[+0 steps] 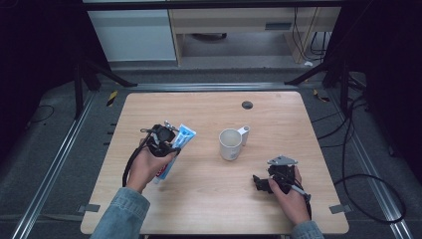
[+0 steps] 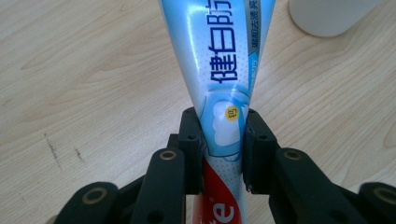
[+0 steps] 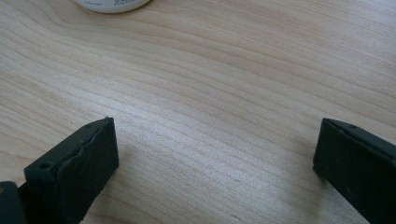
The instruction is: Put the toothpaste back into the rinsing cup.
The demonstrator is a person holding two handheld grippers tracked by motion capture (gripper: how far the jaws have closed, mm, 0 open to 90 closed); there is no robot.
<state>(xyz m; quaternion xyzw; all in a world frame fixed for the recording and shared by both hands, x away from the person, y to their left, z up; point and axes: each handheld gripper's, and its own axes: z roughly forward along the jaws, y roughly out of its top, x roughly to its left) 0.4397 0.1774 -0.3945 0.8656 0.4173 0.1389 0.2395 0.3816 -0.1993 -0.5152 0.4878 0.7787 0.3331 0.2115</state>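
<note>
Tabletop; left tool (image 2: 223, 135) clamping toothpaste tube (image 2: 219, 60)

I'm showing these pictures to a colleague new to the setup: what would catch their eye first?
Probably the blue toothpaste tube, clamped in the left hand-held gripper over the table's left half. Next the white mug standing mid-table, and the right hand-held gripper, open above bare wood.

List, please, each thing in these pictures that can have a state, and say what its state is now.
toothpaste tube: clamped between the jaws of the left gripper, blue flat end pointing away from the hand.
left gripper: shut on the tube.
right gripper: open, nothing between its jaws, over bare wood.
mug: upright on the table, handle toward the far right; inside looks empty.
table: bears the mug.
</note>
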